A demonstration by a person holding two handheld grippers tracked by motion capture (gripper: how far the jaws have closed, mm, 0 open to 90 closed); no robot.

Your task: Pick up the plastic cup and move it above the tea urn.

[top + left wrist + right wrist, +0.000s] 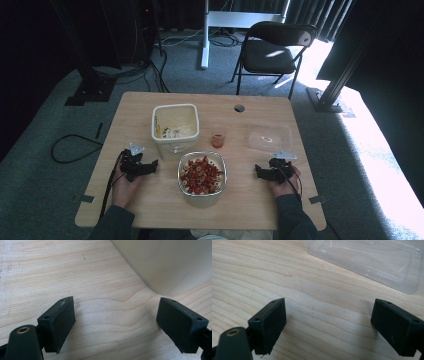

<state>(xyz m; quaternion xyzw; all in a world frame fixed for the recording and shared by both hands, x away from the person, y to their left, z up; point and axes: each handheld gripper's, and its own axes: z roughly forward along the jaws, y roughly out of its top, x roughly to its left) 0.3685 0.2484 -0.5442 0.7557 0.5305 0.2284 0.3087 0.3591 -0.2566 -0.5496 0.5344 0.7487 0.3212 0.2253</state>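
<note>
The table [150, 197] is showing pale wood with a smooth, matt grain. The cream tub [175, 127] at upper centre is looking like matt plastic. The clear lid [372, 262] at the upper right is gleaming as thin, glossy plastic with fine scratches. The left gripper [116, 322] and right gripper [328, 323] are showing black, matt, slightly rough plastic pads.

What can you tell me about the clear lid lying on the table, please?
The clear lid is thin see-through plastic, rectangular with rounded corners and a raised rim. It lies flat on the wooden table, toward its right side, just beyond the right gripper, whose open jaws point at it without touching. Nothing rests on it.
</note>
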